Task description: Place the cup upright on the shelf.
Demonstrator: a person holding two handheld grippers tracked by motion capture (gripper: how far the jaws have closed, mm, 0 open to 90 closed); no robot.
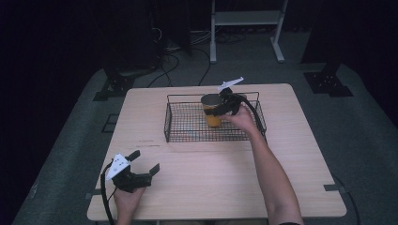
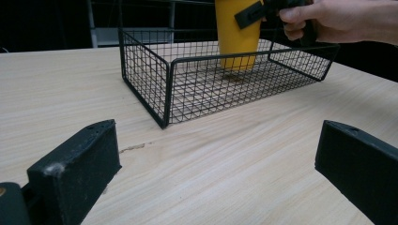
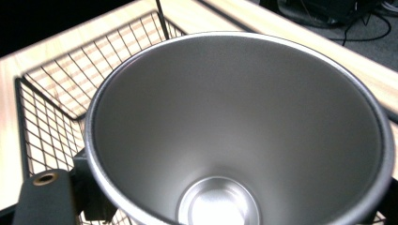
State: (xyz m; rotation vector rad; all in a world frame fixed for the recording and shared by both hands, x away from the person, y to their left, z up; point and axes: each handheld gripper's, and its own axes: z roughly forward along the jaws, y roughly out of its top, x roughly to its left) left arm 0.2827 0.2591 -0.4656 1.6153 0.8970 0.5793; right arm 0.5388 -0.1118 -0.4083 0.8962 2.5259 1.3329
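In the high view, the right gripper [image 1: 220, 107] is seen clamped on a yellow cup [image 1: 212, 111] that stands upright inside the black wire basket [image 1: 176, 125] at the far middle of the tabletop [image 1: 291, 154]. The gripper's jaws are closed around the cup's upper wall, and part of the cup is hidden by the hand behind it. The left gripper [image 1: 144, 162] is held at the near left corner of the tabletop, jaws spread wide, nothing between them.

In the left gripper view, its two black jaws are seen well apart above bare wood — the basket [image 2: 145, 77] lies beyond, with the cup [image 2: 237, 35] inside it, its top cut off by the frame edge.

In the right gripper view, the cup's grey metal inside [image 3: 234, 122] is looked into from above; one jaw is seen against its outer wall at lower left, the other is barely made out at the right edge.
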